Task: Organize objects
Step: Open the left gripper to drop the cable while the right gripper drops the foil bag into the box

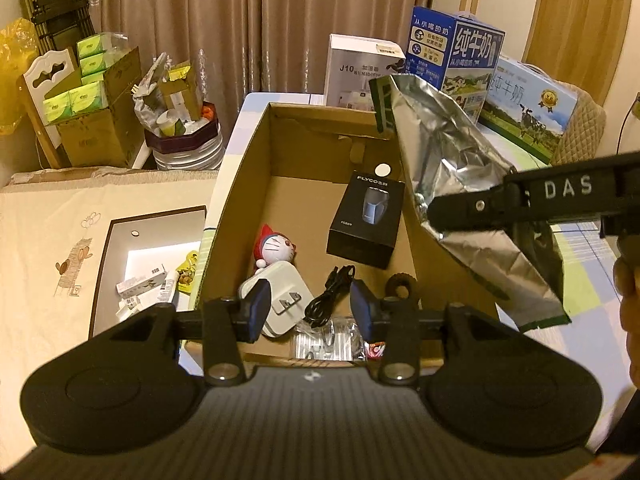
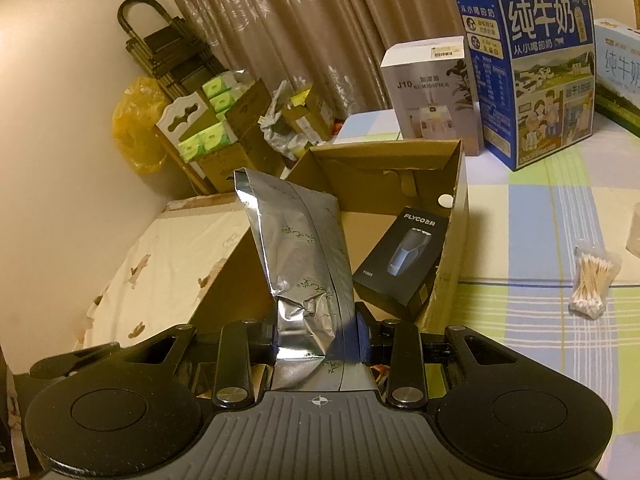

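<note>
An open cardboard box (image 1: 240, 184) sits on the checked cloth. Inside lie a black FLYCO box (image 1: 364, 220), a Doraemon toy (image 1: 276, 248), a white charger plug (image 1: 286, 292), a black cable (image 1: 328, 296) and a small clear packet (image 1: 320, 344). My left gripper (image 1: 310, 312) hangs open over the box's near end, its pads apart above the charger and cable, gripping nothing. My right gripper (image 2: 316, 336) is shut on a crinkled silver foil bag (image 2: 304, 264), held upright over the box's near edge (image 2: 360, 160). In the left wrist view that bag (image 1: 448, 152) hangs at the box's right wall.
A white humidifier box (image 1: 360, 68) and two blue milk cartons (image 1: 456, 52) stand behind the box. A bundle of cotton swabs (image 2: 592, 280) lies on the cloth to the right. A shallow dark-rimmed lid (image 1: 152, 264) with small packets lies left. A person's hand (image 1: 628, 280) shows at right.
</note>
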A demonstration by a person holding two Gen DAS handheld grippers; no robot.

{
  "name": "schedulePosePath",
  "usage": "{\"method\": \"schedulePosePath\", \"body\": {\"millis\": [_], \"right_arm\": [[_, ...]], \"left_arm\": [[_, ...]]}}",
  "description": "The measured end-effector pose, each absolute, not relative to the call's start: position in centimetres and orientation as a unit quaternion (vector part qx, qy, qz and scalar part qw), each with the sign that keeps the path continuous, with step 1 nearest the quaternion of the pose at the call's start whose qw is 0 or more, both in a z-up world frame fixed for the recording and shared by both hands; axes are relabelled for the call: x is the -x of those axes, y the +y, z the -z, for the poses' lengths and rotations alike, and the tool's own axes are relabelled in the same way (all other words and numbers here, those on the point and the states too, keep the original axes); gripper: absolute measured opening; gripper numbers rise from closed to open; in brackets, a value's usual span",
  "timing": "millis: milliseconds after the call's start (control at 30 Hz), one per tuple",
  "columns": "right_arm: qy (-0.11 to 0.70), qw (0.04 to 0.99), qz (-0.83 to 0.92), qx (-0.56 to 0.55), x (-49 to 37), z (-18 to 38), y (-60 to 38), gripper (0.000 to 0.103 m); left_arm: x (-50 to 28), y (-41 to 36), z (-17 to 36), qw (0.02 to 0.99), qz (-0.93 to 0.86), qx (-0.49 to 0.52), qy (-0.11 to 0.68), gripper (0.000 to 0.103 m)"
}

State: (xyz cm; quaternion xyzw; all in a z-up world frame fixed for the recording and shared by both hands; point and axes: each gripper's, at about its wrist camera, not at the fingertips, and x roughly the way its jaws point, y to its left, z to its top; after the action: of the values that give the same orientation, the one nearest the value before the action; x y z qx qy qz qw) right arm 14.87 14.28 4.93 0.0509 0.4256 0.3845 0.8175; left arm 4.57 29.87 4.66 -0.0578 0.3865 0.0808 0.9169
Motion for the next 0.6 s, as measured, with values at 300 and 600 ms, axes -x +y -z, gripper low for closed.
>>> {"method": "schedulePosePath", "body": {"millis": [300, 600], "right_arm": [[0.43, 0.819, -0.375, -0.058, -15.4, -4.9, 14.7, 0.031], [0.391, 0.835, -0.377, -0.088, -16.2, -6.0, 14.7, 0.057]], "left_arm": [[-4.4, 30.1, -4.7, 0.918, -0.084, 0.061, 0.383, 0.038], [-4.1, 31.0, -4.9, 0.919, -0.095, 0.072, 0.376, 0.039]]}}
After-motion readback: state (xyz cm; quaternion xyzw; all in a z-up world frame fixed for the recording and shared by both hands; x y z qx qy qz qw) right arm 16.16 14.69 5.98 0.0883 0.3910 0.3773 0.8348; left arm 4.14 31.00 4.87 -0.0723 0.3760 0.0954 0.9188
